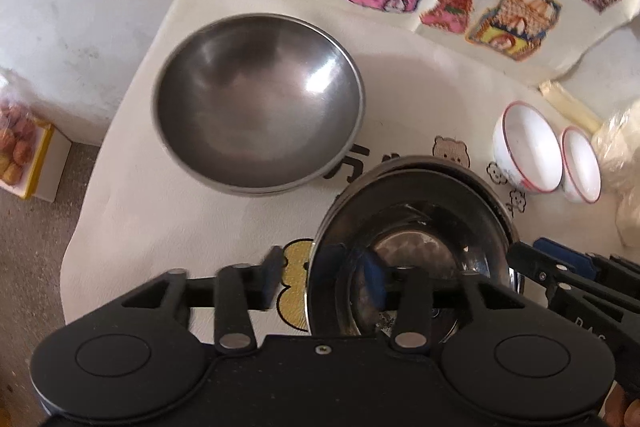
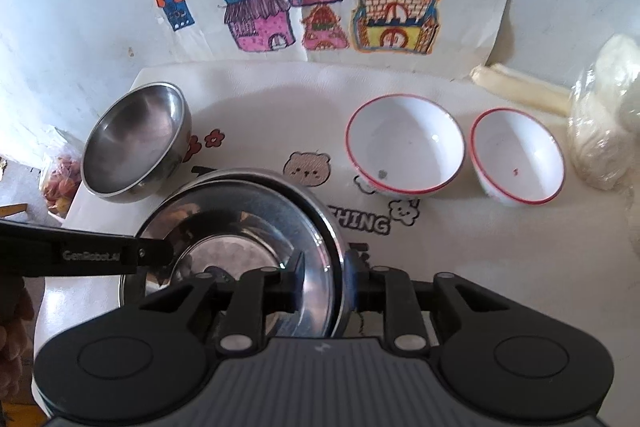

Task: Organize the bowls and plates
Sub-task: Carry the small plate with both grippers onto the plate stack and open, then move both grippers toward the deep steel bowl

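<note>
The steel plates (image 2: 240, 227) sit as a small stack on the table cloth (image 2: 480, 267), one already resting on another, so part of the sorting looks done. Taking that stack as the landmark: the big steel bowl (image 1: 256, 103) stands just beside it on its far left, and the two white bowls (image 2: 404, 143) with red rims stand apart on its far right, side by side and not yet nested.

The left gripper (image 1: 320, 279) straddles the left rim of the top plate with its jaws about half wide, the pads not pressing the metal. The right gripper (image 2: 324, 279) straddles the right rim with a narrow gap; I cannot tell whether it presses the rim.

Judging by this, the plates are gathered; the three bowls remain to be grouped
</note>
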Tool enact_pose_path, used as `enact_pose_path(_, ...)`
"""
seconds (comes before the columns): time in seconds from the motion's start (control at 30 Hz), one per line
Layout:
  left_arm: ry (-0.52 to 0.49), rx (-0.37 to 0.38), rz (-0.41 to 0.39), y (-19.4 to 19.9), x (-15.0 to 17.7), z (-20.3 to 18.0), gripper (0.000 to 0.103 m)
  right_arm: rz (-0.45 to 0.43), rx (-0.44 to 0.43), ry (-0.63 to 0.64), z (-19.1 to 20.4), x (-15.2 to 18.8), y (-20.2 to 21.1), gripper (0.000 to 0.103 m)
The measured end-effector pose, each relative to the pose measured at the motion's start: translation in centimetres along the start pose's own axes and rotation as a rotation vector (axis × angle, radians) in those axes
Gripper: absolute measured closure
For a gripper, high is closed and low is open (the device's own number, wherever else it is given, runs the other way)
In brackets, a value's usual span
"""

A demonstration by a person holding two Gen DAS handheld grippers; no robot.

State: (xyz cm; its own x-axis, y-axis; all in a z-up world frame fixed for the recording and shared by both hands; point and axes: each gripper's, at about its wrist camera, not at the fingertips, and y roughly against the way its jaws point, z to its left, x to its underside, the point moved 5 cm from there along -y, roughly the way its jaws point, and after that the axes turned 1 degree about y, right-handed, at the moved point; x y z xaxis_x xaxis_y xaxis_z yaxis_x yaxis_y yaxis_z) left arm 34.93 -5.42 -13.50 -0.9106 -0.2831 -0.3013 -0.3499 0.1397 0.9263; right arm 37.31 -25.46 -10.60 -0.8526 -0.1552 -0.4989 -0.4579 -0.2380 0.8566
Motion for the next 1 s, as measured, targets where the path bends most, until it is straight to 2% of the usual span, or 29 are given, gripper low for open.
enact_pose_path(0.03, 0.012, 0.008, -0.009, 0.4, 0.0, 0.2, 0.041, -0.011, 0.003, -0.005, -0.2, 0.0, 0.3, 0.075)
enact_pose_path(0.13, 0.025, 0.019, -0.042, 1.5, 0.1, 0.7, 0.03, -0.046, 0.003, -0.024, -0.6, 0.1, 1.3, 0.07)
enact_pose_path(0.17, 0.023, 0.019, -0.056, 2.0, 0.0, 0.9, 0.029, -0.059, 0.003, -0.028, -0.7, 0.1, 1.7, 0.066)
enact_pose_path(0.23, 0.018, 0.025, -0.083, 3.0, 0.0, 1.2, 0.019, -0.083, 0.004, -0.034, -0.8, 0.2, 2.6, 0.058)
enact_pose_path(0.3, 0.014, 0.032, -0.105, 4.1, 0.0, 1.5, 0.016, -0.109, 0.006, -0.044, -0.9, 0.3, 3.7, 0.045)
enact_pose_path(0.33, 0.008, 0.034, -0.114, 4.6, 0.0, 1.5, 0.013, -0.118, 0.005, -0.049, -0.9, 0.3, 4.1, 0.042)
enact_pose_path(0.4, -0.004, 0.046, -0.128, 5.7, 0.0, 1.7, 0.011, -0.134, 0.007, -0.059, -0.9, 0.5, 5.2, 0.033)
enact_pose_path(0.53, -0.018, 0.075, -0.159, 8.0, -0.3, 2.0, 0.01, -0.158, 0.015, -0.053, -0.3, 0.6, 7.1, 0.027)
enact_pose_path(0.7, -0.03, 0.126, -0.21, 10.9, -0.6, 2.6, 0.001, -0.19, 0.019, -0.058, 1.3, 0.7, 9.5, 0.011)
enact_pose_path(1.0, -0.052, 0.197, -0.29, 13.5, 0.0, 4.4, 0.001, -0.242, 0.088, -0.034, 4.1, 0.7, 12.1, 0.0)
